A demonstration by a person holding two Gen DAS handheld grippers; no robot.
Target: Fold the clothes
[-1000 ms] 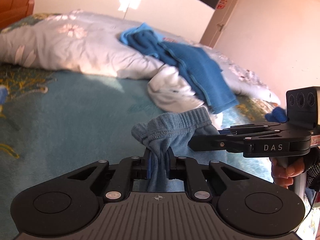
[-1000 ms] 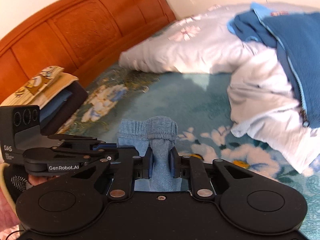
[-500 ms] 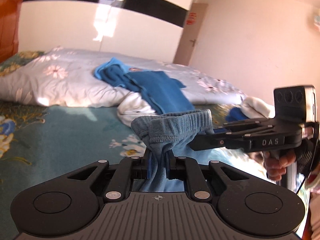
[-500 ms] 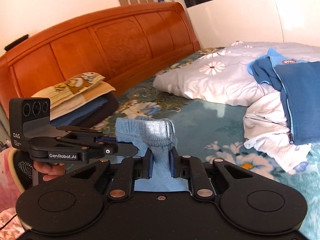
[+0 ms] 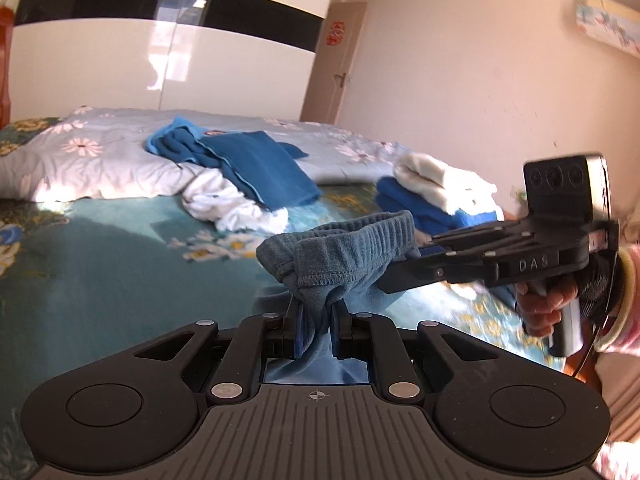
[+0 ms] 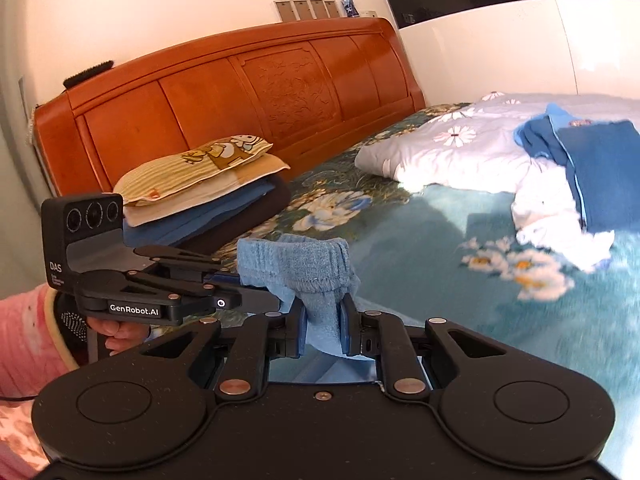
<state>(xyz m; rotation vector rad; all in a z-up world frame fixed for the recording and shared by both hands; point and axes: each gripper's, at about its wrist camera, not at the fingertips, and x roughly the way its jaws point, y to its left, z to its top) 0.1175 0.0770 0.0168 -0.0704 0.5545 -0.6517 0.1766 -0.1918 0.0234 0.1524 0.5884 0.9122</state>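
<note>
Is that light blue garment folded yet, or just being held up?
Held up, unfolded: the light blue garment hangs bunched at its waistband between left gripper and right gripper.

An orange wooden headboard stands at ten o'clock, with a striped cartoon pillow before it. A floral quilt lies across the teal bed. A brown door is at one o'clock.

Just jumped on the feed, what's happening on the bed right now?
A person holds a gripper in each hand, and both are clamped on one light blue garment at its ribbed waistband, lifted above the teal floral bedspread. The left gripper and right gripper sit close together. Unfolded blue and white clothes lie on the bed beyond, beside a folded stack.
</note>
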